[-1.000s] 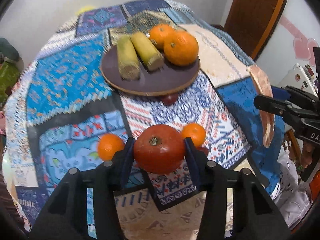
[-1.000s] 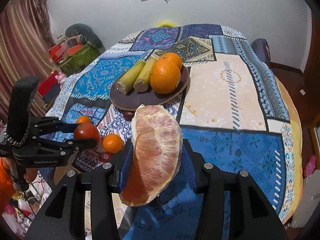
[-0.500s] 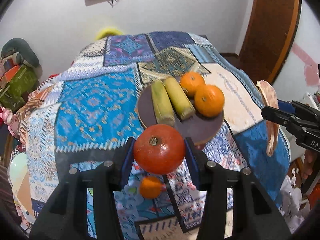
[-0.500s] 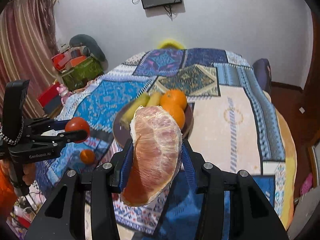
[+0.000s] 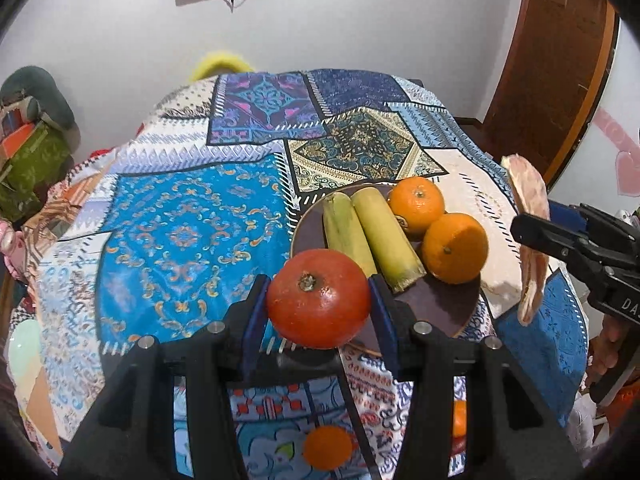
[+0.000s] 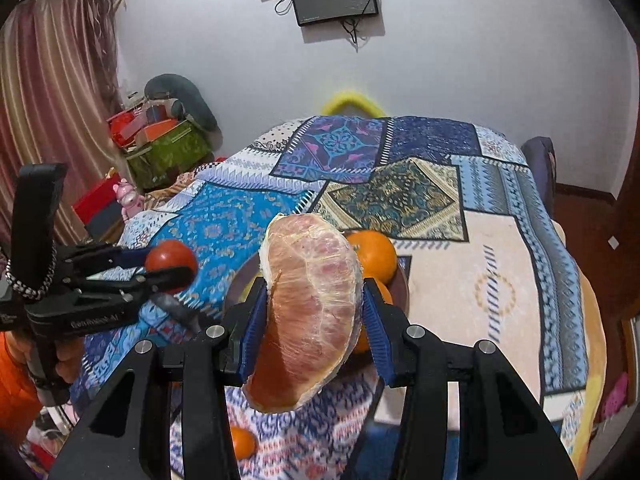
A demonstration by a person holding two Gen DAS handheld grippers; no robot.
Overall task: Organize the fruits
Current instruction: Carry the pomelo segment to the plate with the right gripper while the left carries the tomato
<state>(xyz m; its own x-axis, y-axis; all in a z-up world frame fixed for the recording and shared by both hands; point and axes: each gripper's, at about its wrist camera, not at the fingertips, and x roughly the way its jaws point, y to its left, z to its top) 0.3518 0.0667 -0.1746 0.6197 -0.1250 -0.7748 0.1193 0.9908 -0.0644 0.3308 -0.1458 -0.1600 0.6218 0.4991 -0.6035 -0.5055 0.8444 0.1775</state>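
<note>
- The table (image 5: 180, 240) under a patchwork cloth fills both views, and my two tongs are above its near part.
- The dark round plate (image 5: 440, 300) sits on the cloth, right of centre in the left view. It carries two yellow-green corn pieces (image 5: 384, 236) side by side, their long axes running from the near right to the far left, and two oranges (image 5: 456, 248) touching each other at their right.
- The pomelo wedge (image 6: 312, 312) is in my right tongs (image 6: 314, 328), pressed between both blue pads (image 6: 376, 332). Its long axis is almost upright, a little tilted, and the pink flesh faces the camera. It hangs above the near edge of the plate. In the left view my right tongs (image 5: 532, 240) come in from the right side, level with the plate.
- The tomato (image 5: 318, 298) is gripped in my left tongs (image 5: 318, 312), a pad on each side, stem end turned up toward the camera. It hovers at the near left rim of the plate, beside the corn ends. In the right view my left tongs (image 6: 168, 268) reach in flat from the left.
- A small orange (image 5: 326, 446) lies on the cloth below my left tongs, near the table edge.
</note>
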